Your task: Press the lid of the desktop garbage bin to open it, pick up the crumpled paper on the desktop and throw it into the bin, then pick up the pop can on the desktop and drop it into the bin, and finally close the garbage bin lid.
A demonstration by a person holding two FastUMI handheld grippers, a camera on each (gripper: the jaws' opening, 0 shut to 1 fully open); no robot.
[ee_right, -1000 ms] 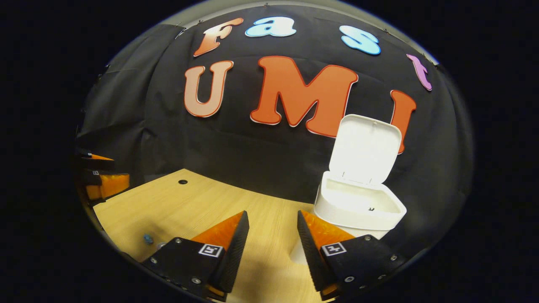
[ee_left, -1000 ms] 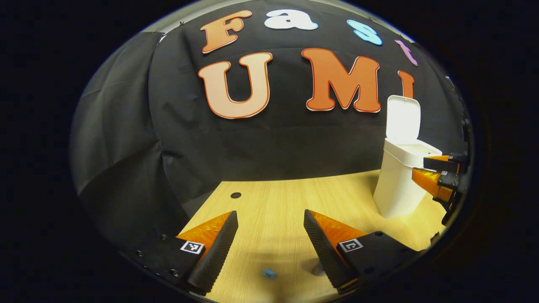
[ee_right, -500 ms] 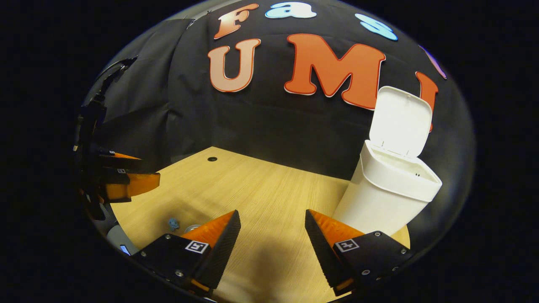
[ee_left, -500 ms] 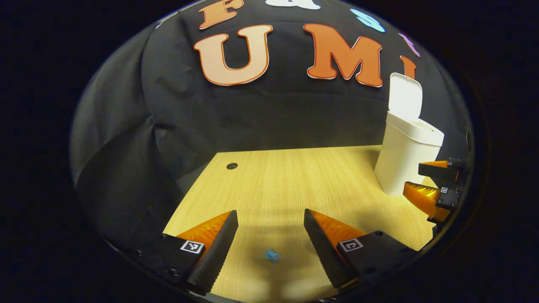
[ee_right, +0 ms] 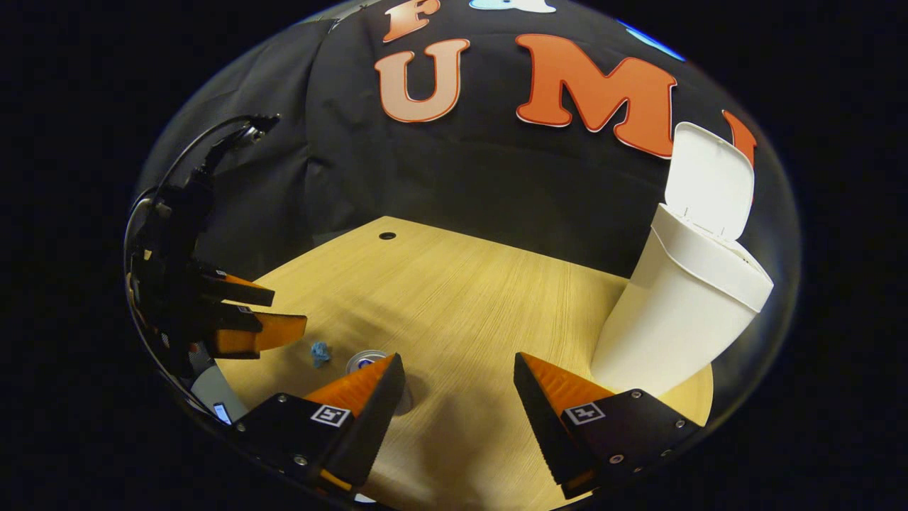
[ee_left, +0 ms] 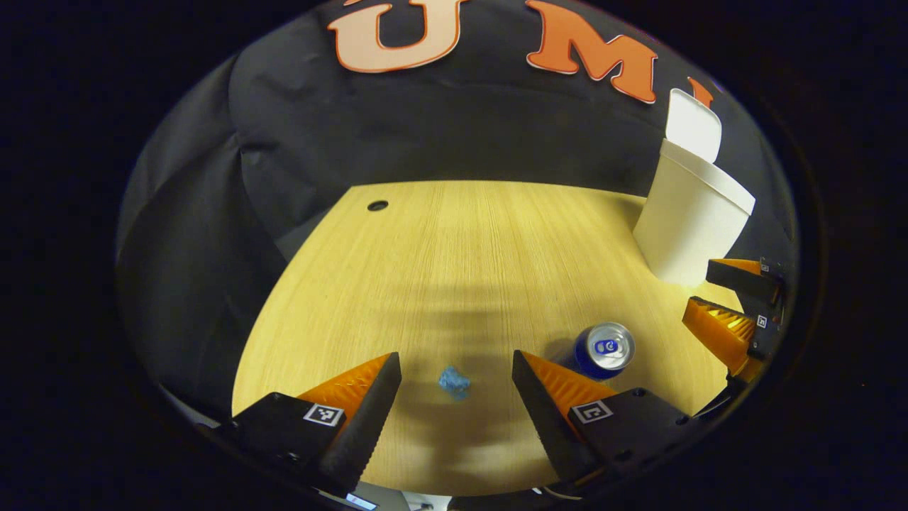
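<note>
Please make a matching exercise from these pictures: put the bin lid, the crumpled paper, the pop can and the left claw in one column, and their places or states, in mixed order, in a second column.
Things:
1. bin lid
2. crumpled paper
3. pop can
4. left claw

States or places:
A. stands upright on the desk, beside one finger of the left claw
B. open, holding nothing
C. raised, the bin is open
D. lies on the desk between the fingers of the left claw

Pairs: 1-C, 2-D, 3-A, 4-B
</note>
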